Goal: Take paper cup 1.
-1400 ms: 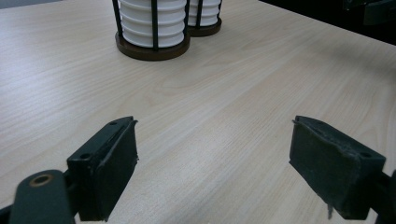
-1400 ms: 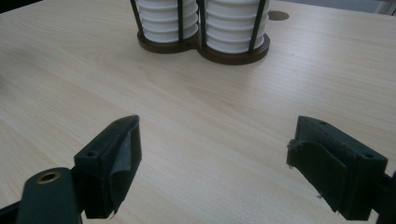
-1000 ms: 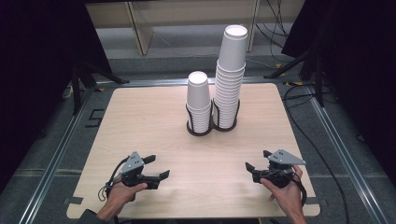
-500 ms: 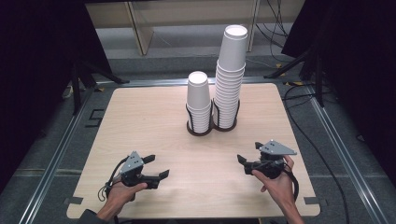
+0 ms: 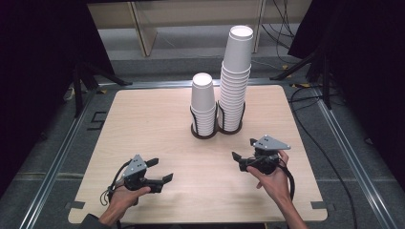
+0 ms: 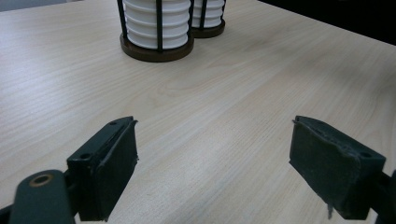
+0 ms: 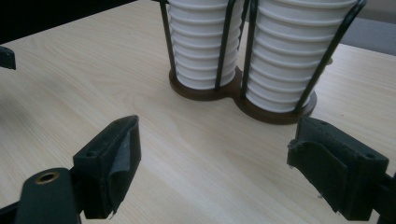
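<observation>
Risk entry: tall cup stack could be toppled if struck off-centre by right tool, wide open, empty.

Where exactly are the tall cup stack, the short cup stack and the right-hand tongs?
tall cup stack [image 5: 235,78], high view, middle of its side.
short cup stack [image 5: 203,102], high view, side of its top cup.
right tongs [image 5: 242,149], high view, between the open tips.

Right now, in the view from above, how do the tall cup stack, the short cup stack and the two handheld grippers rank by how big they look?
1. Tall cup stack
2. Short cup stack
3. Left gripper and right gripper: they look alike, so no ranking between them.
</observation>
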Available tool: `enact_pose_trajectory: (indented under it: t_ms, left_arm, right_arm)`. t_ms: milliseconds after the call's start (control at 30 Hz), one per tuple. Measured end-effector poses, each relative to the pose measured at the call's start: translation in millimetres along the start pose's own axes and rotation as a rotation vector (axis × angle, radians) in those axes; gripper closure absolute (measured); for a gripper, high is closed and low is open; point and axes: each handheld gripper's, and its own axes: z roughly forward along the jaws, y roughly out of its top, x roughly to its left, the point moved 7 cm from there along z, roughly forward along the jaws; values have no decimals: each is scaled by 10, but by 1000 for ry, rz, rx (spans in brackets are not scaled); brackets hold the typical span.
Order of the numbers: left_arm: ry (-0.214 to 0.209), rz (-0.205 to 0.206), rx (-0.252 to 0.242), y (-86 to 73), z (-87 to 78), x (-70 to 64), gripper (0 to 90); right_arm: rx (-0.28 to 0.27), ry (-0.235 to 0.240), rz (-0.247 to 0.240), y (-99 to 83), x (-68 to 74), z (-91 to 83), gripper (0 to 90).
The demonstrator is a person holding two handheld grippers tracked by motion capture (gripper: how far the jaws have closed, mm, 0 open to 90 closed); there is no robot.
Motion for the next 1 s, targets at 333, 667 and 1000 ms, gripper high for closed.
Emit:
enact_pose_trajectory:
  t_ms: [333, 667, 1000]
  left_arm:
    - [-5, -9, -5, -2, 13, -10, 148]
    - [-7, -11, -6, -2, 14, -11, 148]
    - [-4, -4, 4, -1, 22, -10, 148]
  right_arm:
    - [-19, 13, 3, 196, 82, 110, 171]
    - [-22, 11, -19, 431, 115, 213, 175]
    - [-49, 32, -38, 703, 197, 326, 165]
